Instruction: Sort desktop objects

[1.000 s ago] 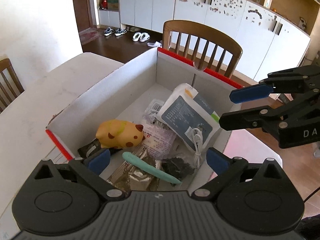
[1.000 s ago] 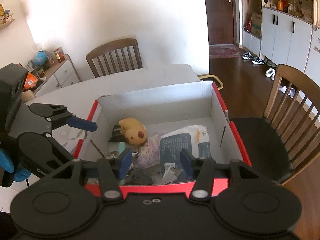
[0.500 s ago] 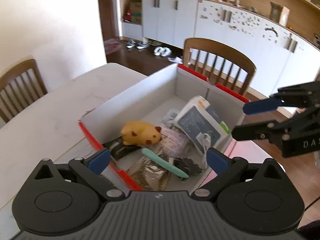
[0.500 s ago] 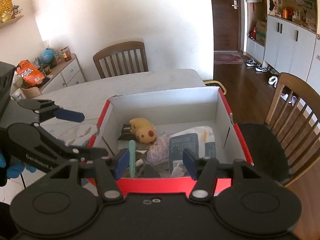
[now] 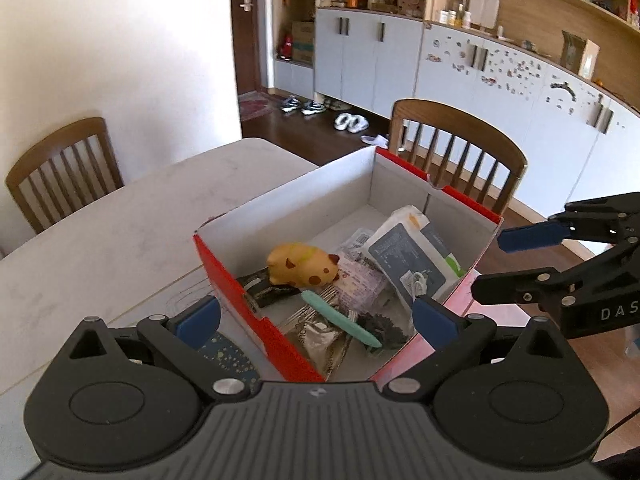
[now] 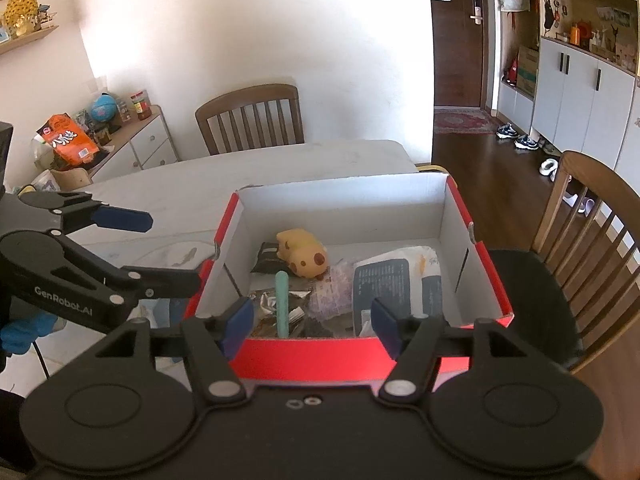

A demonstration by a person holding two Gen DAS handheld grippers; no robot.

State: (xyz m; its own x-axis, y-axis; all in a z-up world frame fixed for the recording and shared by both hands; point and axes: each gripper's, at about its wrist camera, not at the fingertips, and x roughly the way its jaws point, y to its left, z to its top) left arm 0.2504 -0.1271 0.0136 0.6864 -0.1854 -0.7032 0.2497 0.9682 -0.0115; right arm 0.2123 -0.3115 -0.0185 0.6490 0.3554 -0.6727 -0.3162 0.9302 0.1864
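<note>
A red-and-white cardboard box (image 5: 304, 204) (image 6: 344, 188) stands on the white table (image 5: 112, 220). In it lie a yellow spotted animal toy (image 5: 300, 265) (image 6: 301, 247), a teal pen-shaped stick (image 5: 340, 318) (image 6: 281, 304), a dark blue-grey packet with a white cable (image 5: 408, 258) (image 6: 382, 284), a pink wrapper (image 5: 358, 280) and foil wrappers (image 5: 316, 332). My left gripper (image 5: 316, 320) is open and empty above the box's near corner. My right gripper (image 6: 312, 320) is open and empty above the box's red front wall.
Wooden chairs stand at the far side (image 5: 456, 148) and the left end (image 5: 60, 168) of the table. A dark speckled flat thing (image 5: 228, 354) lies on the table beside the box. White cabinets (image 5: 480, 80) line the back wall; a low drawer unit (image 6: 132, 144) holds clutter.
Both grippers have pulled back and up from the box, so more of the table and room shows. The box contents have not moved.
</note>
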